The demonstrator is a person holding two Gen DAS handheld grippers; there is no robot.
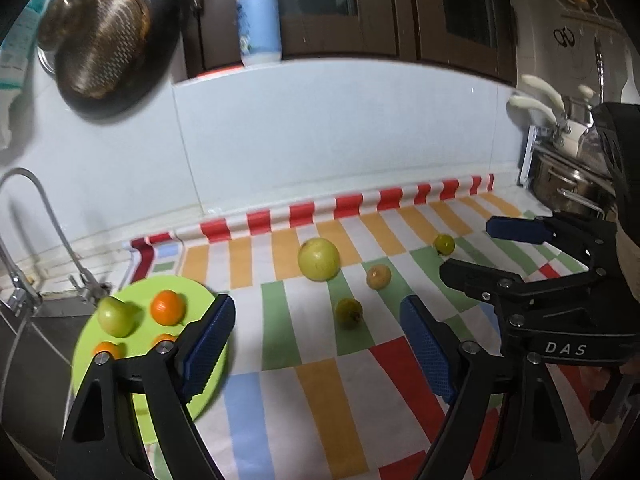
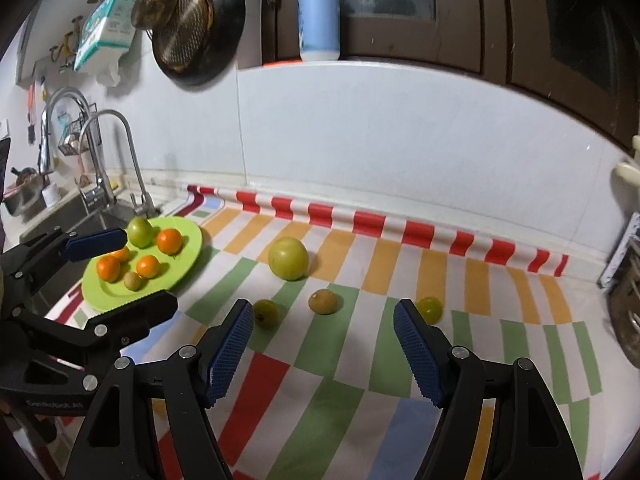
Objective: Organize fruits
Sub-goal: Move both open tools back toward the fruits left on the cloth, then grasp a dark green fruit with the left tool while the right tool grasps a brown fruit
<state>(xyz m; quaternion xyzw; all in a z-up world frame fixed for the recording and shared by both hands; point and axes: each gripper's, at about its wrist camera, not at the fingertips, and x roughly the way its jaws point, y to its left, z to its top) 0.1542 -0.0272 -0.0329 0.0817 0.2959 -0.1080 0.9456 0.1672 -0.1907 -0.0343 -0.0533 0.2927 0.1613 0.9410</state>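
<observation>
Fruit split between green plate (image 2: 188, 240) and striped tabletop (image 2: 360, 360).
Left hand-held gripper (image 1: 316, 344) and right hand-held gripper (image 2: 324, 348) both hover spread wide, holding nothing. Oranges (image 2: 169, 241) and a green apple (image 2: 140, 232) sit on the plate; a large green fruit (image 2: 288, 258) and three small ones lie loose on the cloth.

Plate (image 2: 188, 264) left of loose fruits (image 2: 288, 259)
</observation>
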